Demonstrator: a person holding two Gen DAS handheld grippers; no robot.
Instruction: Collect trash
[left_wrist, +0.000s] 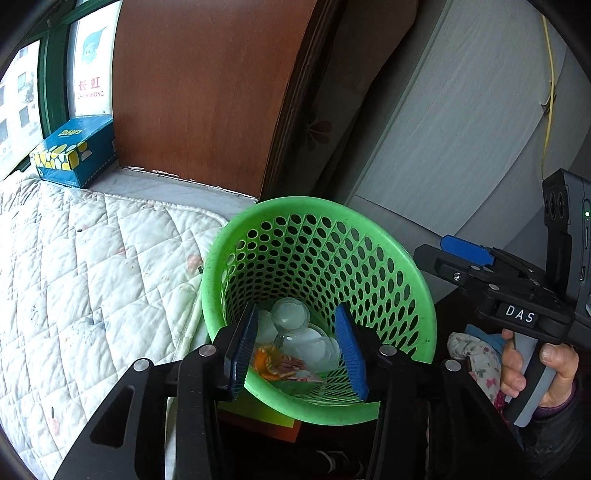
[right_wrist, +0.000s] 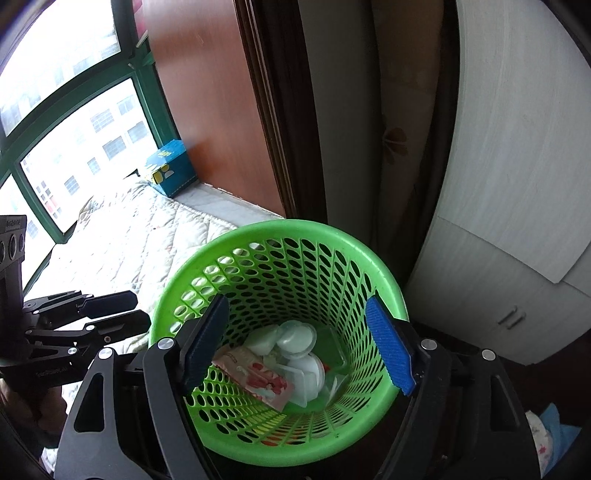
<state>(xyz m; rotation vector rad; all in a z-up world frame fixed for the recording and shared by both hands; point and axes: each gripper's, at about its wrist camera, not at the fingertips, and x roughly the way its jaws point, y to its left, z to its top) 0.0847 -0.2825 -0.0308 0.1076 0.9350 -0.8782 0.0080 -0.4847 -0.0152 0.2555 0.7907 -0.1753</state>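
Note:
A green perforated basket (left_wrist: 236, 240) (right_wrist: 332, 236) stands beside the bed. Inside it lie clear plastic cups (left_wrist: 291, 315) (right_wrist: 297, 338) and a red and orange wrapper (left_wrist: 282, 365) (right_wrist: 260, 376). My left gripper (left_wrist: 297, 352) hovers over the basket's near rim, jaws open, with nothing between the blue pads (left_wrist: 351, 354). My right gripper (right_wrist: 299, 345) also hangs over the basket mouth, jaws wide open and holding nothing. Each gripper shows in the other view: the right gripper (left_wrist: 443, 254) beyond the basket's right rim, the left gripper (right_wrist: 135, 310) at its left side.
A quilted white mattress (left_wrist: 92, 258) lies left of the basket, with a blue tissue box (left_wrist: 74, 151) on the sill by the window. A brown wooden panel (left_wrist: 203, 92) and a white cabinet (right_wrist: 517, 184) stand behind. A hand (left_wrist: 535, 369) grips the right handle beside floral cloth (left_wrist: 476, 354).

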